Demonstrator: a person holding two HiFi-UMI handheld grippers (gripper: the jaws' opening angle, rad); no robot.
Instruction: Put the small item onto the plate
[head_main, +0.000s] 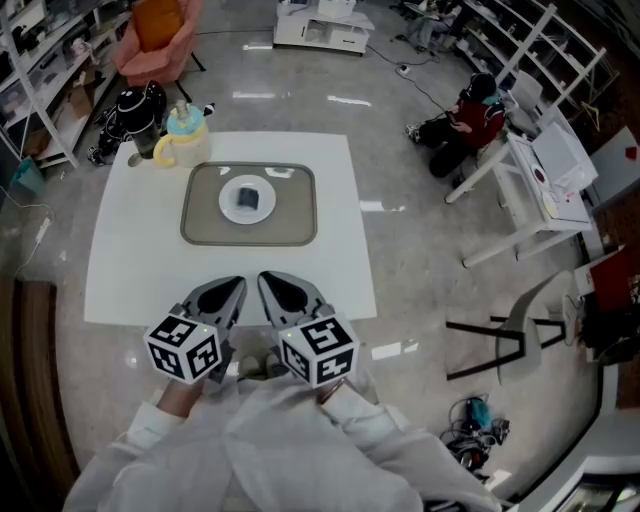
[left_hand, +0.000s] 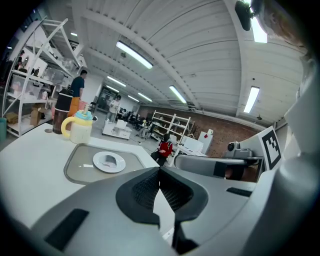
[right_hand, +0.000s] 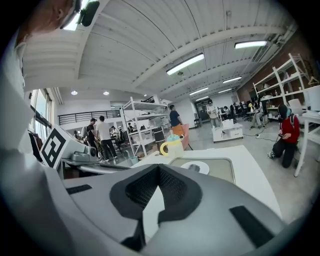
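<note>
White sleeves nearest, bottom of head view. Just ahead, L gripper and R gripper hover side by side over the near edge of the table. Both have jaws pressed together w/ nothing between them, as their own views show.

Small item, dark grey, lies on the white plate, approx centre. The plate sits mid-tray, well apart from both grippers. Task looks done as things lie.

Risks, as a judgement:
- Any fresh reach fwd w/ closed jaws could shove the plate or flick the item off. It's small and prob. light.
- Plate may slide on the tray if bumped at the rim.
- Yellow-handled cup and a dark container stand at the far-left corner, near the tray. A wide sweep from the L side could tip them.

Surface: plain white tabletop.

Room: shiny grey floor. A seated person in red is far right by a white desk. Pink chair and shelving beyond.
</note>
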